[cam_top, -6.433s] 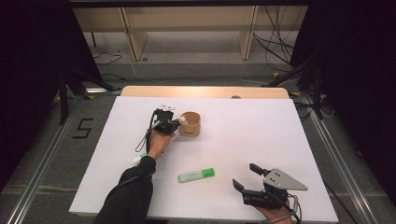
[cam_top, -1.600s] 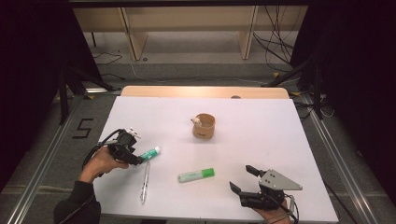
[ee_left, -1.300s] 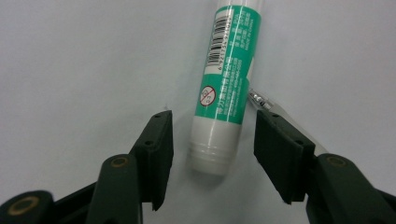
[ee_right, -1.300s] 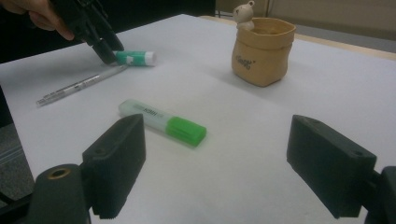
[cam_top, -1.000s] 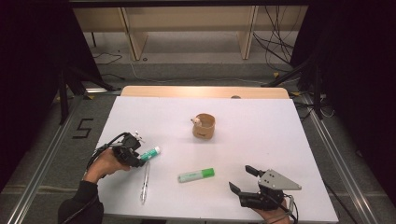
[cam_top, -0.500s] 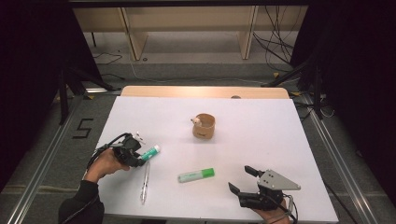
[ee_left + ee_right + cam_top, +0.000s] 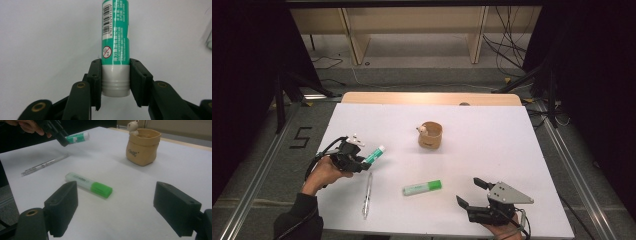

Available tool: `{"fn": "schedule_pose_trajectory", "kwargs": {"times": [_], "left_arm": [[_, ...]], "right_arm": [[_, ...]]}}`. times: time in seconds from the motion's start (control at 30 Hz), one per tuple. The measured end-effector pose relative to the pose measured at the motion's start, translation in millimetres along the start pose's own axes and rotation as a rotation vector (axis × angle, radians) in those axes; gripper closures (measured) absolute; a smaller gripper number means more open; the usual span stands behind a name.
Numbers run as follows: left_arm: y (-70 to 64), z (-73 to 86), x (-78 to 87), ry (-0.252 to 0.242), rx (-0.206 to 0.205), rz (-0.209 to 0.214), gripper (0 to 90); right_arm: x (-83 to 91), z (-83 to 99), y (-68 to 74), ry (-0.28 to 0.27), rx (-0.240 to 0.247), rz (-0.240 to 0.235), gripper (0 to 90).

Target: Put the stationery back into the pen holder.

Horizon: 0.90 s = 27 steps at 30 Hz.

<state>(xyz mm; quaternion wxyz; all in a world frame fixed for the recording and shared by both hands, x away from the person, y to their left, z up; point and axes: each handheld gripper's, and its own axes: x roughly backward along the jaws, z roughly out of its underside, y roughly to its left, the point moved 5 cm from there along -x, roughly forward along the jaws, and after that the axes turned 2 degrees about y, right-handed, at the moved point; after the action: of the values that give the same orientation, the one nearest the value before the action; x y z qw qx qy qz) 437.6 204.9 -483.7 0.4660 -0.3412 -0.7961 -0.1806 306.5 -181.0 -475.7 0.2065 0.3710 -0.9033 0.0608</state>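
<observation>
Item: glue stick (image 7: 115, 47), green body with white ends and a barcode, grasped at its white lower end by the left claw (image 7: 353, 156), one black jaw pressed against each side; seen from the high view it sits at the left of the white surface (image 7: 492, 135), its far tip raised and pointing toward the middle, and in the right gripper view it shows at the upper left, clear of the surface (image 7: 77, 137). Left hand (image 7: 324, 172): wrapped around the left claw, dark sleeve coming in from the near-left corner. Right claw (image 7: 472, 192): released, jaws spread wide with nothing between them, resting low at the near right of the surface, grey three-cornered plate on top. Highlighter (image 7: 422, 187): pale body with bright green cap, lying flat near the front middle, between the two claws and apart from both; in the right gripper view it lies just beyond the open jaws (image 7: 88, 185). Pen (image 7: 367, 195): clear barrel, lying flat just near of the left claw, not touching it. Small tan cup (image 7: 430, 135): upright, behind the highlighter toward the middle of the surface, a little bear figure at its rim, well apart from the other items
</observation>
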Motion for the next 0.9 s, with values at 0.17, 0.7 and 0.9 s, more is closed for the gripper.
{"fn": "schedule_pose_trajectory", "kwargs": {"times": [0.17, 0.7, 0.9], "left_arm": [[-6.2, -7.2, 1.9, -0.062, 0.003, 0.008, 64.9], [-32.4, -26.4, -0.8, -0.194, -0.029, 0.051, 64.9], [-46.5, -34.1, -3.2, -0.225, -0.056, 0.057, 64.9]], "right_arm": [[-0.3, -0.1, 0.7, -0.002, -0.001, -0.002, 20.6], [-5.8, -2.1, 5.7, 0.004, -0.041, -0.041, 20.6], [-10.4, -6.6, 9.8, -0.004, -0.07, -0.064, 20.9]]}}
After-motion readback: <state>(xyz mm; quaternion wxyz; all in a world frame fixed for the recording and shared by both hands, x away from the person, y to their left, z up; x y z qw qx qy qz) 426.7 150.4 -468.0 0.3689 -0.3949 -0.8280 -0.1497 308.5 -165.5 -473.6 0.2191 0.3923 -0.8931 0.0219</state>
